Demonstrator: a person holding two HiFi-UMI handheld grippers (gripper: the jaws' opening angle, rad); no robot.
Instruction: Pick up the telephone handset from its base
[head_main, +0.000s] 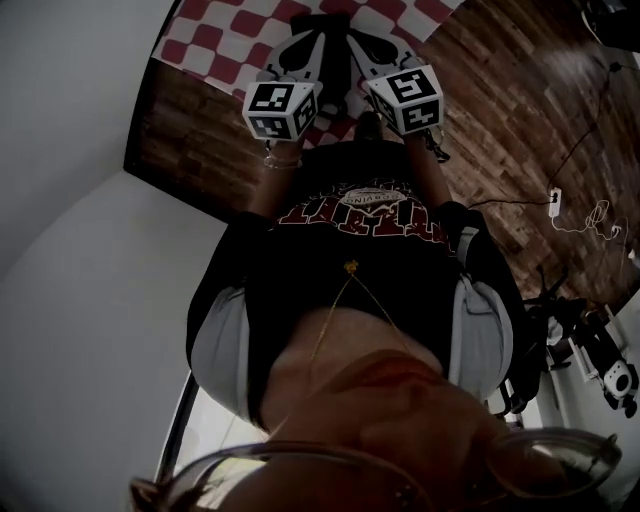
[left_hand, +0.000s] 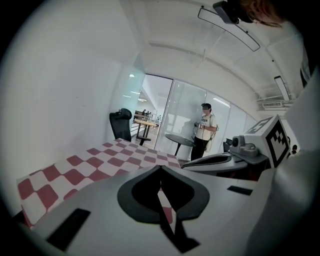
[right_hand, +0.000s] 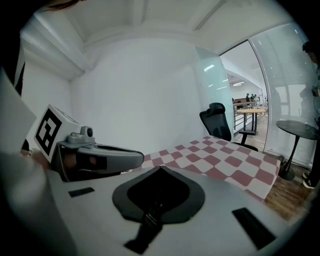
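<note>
No telephone or handset shows in any view. Both grippers are held side by side over a table with a red-and-white chequered cloth (head_main: 235, 30). My left gripper (head_main: 312, 38) has its jaws closed tip to tip with nothing between them; its own view shows them meeting (left_hand: 160, 166) above the cloth (left_hand: 100, 160). My right gripper (head_main: 362, 45) is likewise shut and empty, its tips (right_hand: 159, 167) joined over the cloth (right_hand: 225, 160). Each gripper appears in the other's view: the right gripper's body (left_hand: 235, 157), the left gripper's body (right_hand: 95, 157).
A black office chair (left_hand: 121, 125) (right_hand: 217, 120) stands past the table's far end. A round dark table (left_hand: 180, 140) and a standing person (left_hand: 205, 130) are by the glass wall. Cables and a power strip (head_main: 555, 200) lie on the wooden floor; stands (head_main: 600, 360) are at the right.
</note>
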